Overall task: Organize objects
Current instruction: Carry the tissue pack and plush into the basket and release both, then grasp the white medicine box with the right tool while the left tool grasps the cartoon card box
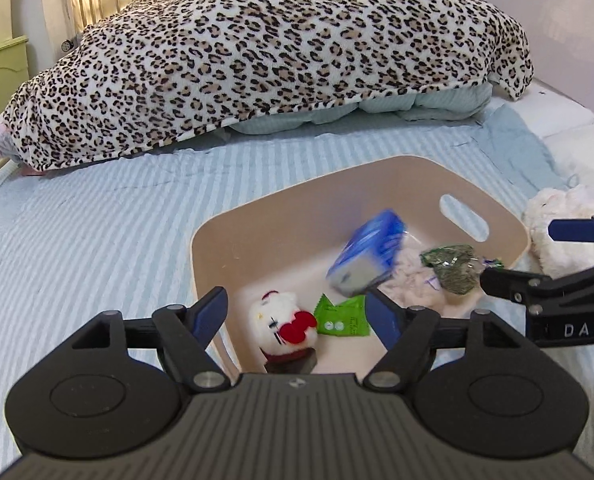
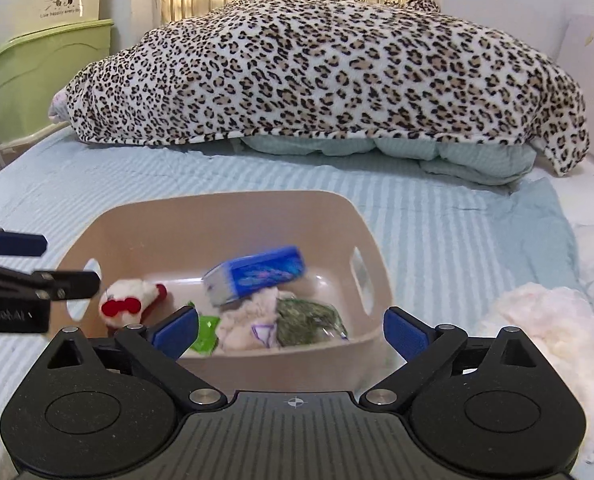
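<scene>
A beige bin (image 1: 225,256) (image 2: 145,220) sits on the striped bed. Inside lie a white plush with a red bow (image 1: 283,330) (image 2: 131,300), a green packet (image 1: 343,318) (image 2: 205,334), a pale cloth (image 1: 417,280) (image 2: 249,320) and a clear bag of dark green bits (image 1: 453,270) (image 2: 309,320). A blue and white pack (image 1: 371,258) (image 2: 257,274) is blurred and tilted in the air above them. My left gripper (image 1: 301,314) is open and empty over the bin's near side. My right gripper (image 2: 291,330) is open and empty over the bin.
A fluffy white plush (image 1: 565,224) (image 2: 545,336) lies on the bed right of the bin. A leopard-print blanket (image 1: 281,52) (image 2: 329,68) covers a heap of bedding at the back. A green cabinet (image 2: 45,76) stands at the left.
</scene>
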`<state>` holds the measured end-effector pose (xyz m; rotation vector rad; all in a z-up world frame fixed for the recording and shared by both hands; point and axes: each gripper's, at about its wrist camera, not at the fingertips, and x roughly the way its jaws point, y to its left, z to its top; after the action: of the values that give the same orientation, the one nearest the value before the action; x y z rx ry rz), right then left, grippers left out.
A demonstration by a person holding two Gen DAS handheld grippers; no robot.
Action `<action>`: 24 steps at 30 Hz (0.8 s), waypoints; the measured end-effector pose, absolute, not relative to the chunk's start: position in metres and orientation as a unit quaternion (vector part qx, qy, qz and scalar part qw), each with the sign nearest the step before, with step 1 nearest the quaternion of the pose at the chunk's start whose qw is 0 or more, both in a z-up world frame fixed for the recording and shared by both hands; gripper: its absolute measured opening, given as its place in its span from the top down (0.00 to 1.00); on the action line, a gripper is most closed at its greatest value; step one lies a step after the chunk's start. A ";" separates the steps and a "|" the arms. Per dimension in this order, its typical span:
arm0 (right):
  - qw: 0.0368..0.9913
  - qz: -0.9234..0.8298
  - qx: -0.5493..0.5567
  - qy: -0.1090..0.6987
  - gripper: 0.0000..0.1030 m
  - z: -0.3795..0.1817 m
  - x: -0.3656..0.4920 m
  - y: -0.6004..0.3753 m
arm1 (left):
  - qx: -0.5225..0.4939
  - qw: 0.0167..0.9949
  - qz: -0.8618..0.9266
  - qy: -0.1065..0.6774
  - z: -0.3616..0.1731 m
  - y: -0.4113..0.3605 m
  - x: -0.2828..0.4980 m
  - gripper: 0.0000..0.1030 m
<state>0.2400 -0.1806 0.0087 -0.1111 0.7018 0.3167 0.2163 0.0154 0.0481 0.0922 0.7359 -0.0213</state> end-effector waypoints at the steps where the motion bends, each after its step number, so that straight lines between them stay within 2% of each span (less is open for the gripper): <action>1: 0.925 0.153 -0.058 0.344 0.02 0.010 0.235 -0.183 | 0.044 0.932 -0.010 0.360 0.049 0.014 0.213 0.25; 14: 0.909 0.153 -0.065 0.382 0.02 0.007 0.179 -0.204 | 0.058 0.923 -0.013 0.380 0.038 -0.007 0.169 0.23; 24: 0.896 0.122 -0.039 0.425 0.02 -0.027 0.166 -0.226 | 0.063 0.901 -0.027 0.428 -0.005 -0.028 0.163 0.23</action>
<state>0.1660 -0.2264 -0.0266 -0.0810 0.8807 0.2533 0.1630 -0.0276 -0.0046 0.1304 0.8849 -0.0561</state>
